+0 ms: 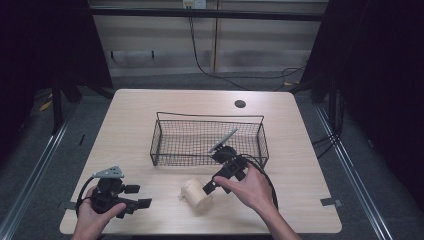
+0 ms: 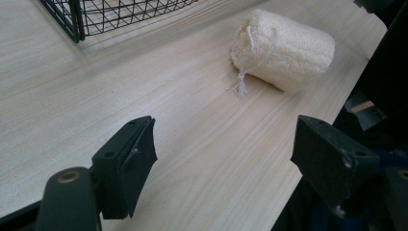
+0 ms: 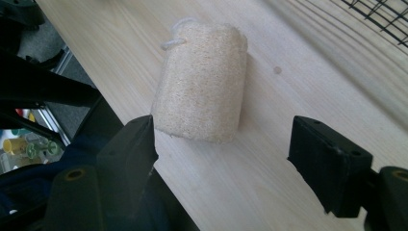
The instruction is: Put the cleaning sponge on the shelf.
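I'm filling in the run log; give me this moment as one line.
right gripper: open, near loofah, not gripping | left gripper: open, idle | loofah: lying on table, outside wire basket

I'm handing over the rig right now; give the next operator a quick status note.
Right tongs: open, right beside the loofah, not gripping it.
Left tongs: open, holding nothing, near the table's front-left edge.
Loofah: lies on its side on the table in front of the basket, near the front edge.
Done: nothing in the basket.
Left: probably close on the loofah, lift it and drop it in the basket.
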`<state>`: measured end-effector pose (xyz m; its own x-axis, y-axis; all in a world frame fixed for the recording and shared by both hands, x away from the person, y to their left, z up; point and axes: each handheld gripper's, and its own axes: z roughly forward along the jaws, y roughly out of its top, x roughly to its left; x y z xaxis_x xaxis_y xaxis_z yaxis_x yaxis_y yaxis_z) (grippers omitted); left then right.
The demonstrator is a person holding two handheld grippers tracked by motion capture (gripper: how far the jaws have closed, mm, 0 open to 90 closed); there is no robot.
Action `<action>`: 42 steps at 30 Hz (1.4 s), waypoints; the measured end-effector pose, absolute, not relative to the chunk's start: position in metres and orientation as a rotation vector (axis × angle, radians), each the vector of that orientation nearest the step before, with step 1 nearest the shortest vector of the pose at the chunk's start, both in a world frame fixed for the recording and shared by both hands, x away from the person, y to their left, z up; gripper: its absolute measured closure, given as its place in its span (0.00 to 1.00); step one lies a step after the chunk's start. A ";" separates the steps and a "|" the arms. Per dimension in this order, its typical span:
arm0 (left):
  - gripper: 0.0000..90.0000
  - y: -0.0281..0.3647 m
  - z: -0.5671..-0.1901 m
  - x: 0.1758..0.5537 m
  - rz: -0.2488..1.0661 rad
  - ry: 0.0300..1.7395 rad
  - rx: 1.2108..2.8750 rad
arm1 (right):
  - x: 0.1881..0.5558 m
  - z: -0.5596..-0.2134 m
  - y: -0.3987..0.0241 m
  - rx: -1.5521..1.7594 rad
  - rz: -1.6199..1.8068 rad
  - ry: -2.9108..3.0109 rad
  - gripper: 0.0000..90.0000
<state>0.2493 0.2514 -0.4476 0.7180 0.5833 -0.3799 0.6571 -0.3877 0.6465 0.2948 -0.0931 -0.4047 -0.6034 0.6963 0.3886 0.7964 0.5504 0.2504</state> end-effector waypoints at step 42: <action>0.25 0.251 -0.447 0.250 -0.117 0.932 2.101 | 0.309 -0.447 -0.032 -1.167 -0.291 -2.562 0.28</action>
<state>0.2499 0.2513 -0.4474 0.7223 0.5783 -0.3793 0.6543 -0.3937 0.6457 0.3088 -0.0325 -0.4466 -0.6201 0.6971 0.3599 0.7601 0.6474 0.0556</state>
